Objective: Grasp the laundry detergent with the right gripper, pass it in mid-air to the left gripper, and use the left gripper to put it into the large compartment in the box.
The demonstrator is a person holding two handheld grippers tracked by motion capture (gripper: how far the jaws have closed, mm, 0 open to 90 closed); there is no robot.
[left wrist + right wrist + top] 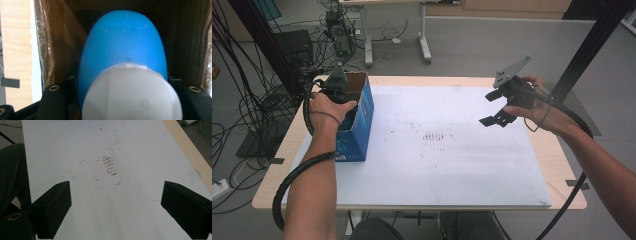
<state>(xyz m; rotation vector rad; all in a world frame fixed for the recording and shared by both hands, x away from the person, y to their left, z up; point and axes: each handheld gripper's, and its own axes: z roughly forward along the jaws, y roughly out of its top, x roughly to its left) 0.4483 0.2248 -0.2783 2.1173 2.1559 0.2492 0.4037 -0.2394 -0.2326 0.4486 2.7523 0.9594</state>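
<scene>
A blue cardboard box [357, 120] stands open-topped on the left side of the table. My left gripper [342, 94] reaches down into it, with the hand on top. In the left gripper view the gripper [122, 78] is shut on a rounded blue object [125, 42] with a white cap [130, 95]. The box's brown inner walls [57, 45] rise around it. My right gripper [488, 108] hovers above the right part of the white mat [437, 160]. Its jaws stand wide open [116, 192] with nothing between them.
Brown smudges [434, 136] mark the middle of the mat. The wooden table edge [277, 165] shows around the mat. Black frame posts [582, 55] and tangled cables [242, 115] flank the table. Another table's legs [424, 45] stand on the floor behind.
</scene>
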